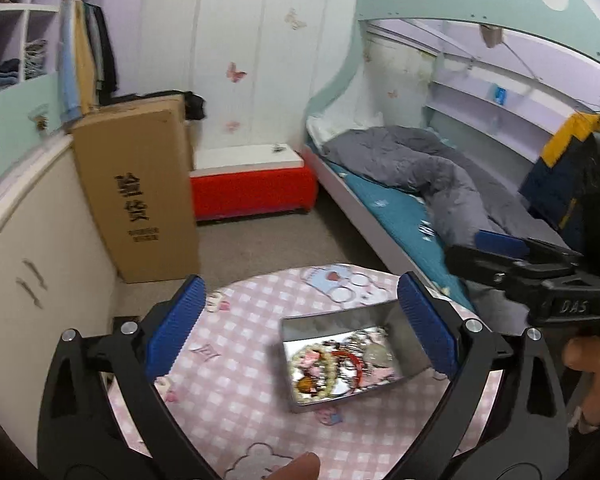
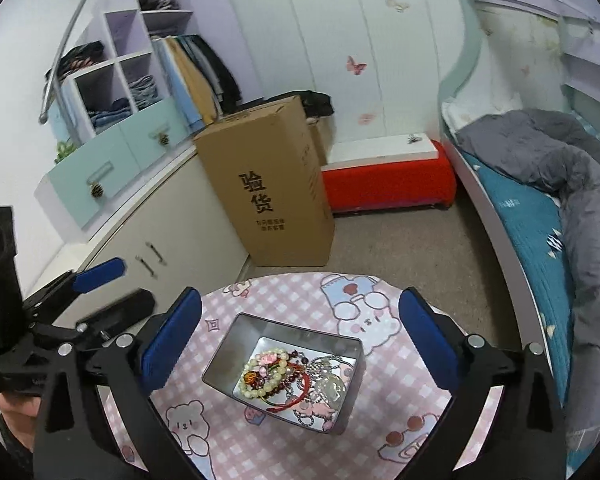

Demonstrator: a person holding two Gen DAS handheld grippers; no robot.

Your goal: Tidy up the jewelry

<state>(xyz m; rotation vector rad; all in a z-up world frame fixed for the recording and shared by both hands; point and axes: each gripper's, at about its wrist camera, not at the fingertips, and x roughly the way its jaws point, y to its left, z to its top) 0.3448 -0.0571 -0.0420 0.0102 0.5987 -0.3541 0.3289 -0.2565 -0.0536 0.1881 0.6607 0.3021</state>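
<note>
- So, the metal tin (image 2: pixel 283 364) of jewelry (image 2: pixel 290 376) sits on the pink table (image 2: pixel 400 400), just beyond both grippers.
- Left gripper (image 1: pixel 304 328) and right gripper (image 2: pixel 300 336) are spread wide, holding nothing.

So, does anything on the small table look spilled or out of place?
Nothing has spilled. The jewelry lies tangled in one heap inside the metal tin, which sits askew on the pink checked tablecloth. Both grippers are open and hold nothing.
</note>
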